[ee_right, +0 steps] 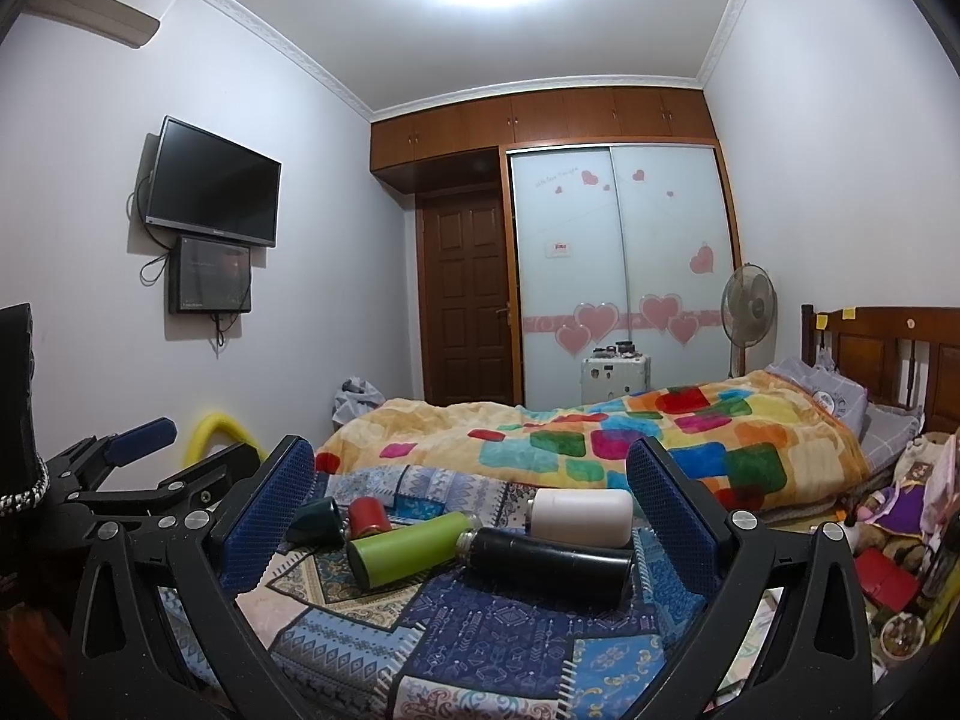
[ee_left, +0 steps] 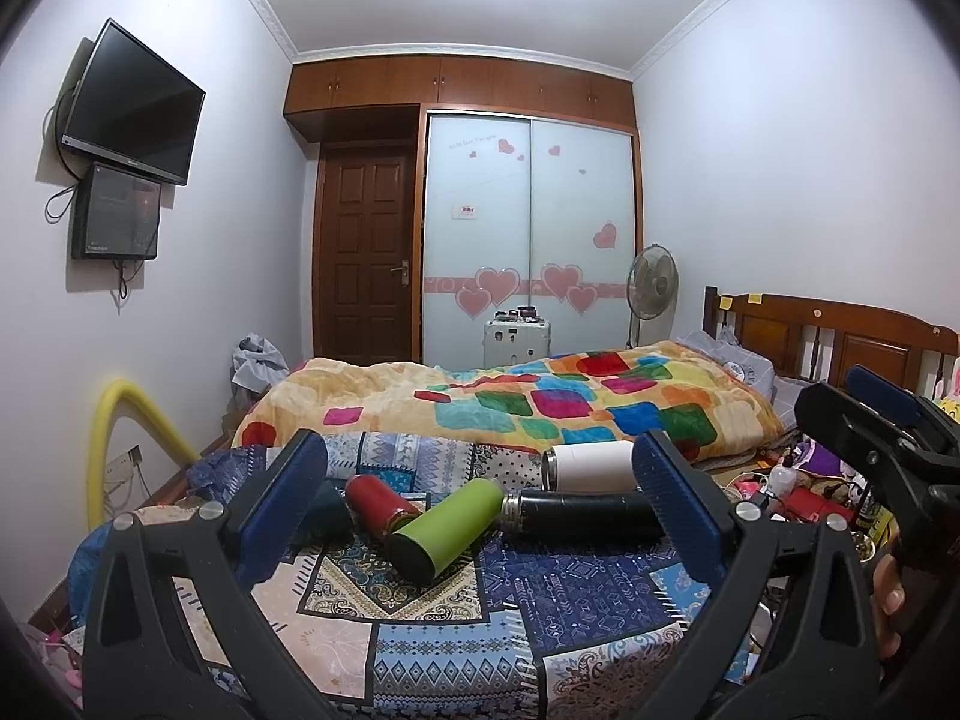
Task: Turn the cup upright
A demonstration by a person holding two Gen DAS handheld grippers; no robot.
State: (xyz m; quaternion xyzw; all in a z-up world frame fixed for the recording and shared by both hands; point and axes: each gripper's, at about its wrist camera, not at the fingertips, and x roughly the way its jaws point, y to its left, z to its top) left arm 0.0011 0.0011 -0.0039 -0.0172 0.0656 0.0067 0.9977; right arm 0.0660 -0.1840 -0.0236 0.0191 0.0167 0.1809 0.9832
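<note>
left gripper [ee_left: 480, 498] jaws spread wide with nothing in them, right gripper [ee_right: 471, 501] same deal, five cups lying on their sides on the patchwork blanket [ee_right: 510, 618] just ahead, green cup [ee_left: 444, 531], black cup [ee_right: 546, 558], white cup [ee_right: 582, 516], red cup [ee_left: 381, 504], dark green cup [ee_right: 315, 519] tipped at far left

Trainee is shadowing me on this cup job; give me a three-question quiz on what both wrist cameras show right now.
1. True or false: the green cup stands upright.
2. Which cup lies nearest the right gripper? A) red cup B) black cup C) white cup
3. Fill in: both the left gripper and the right one are ____.

Key: 1 false, it lies on its side on the patterned quilt; 2 B; 3 open.
</note>
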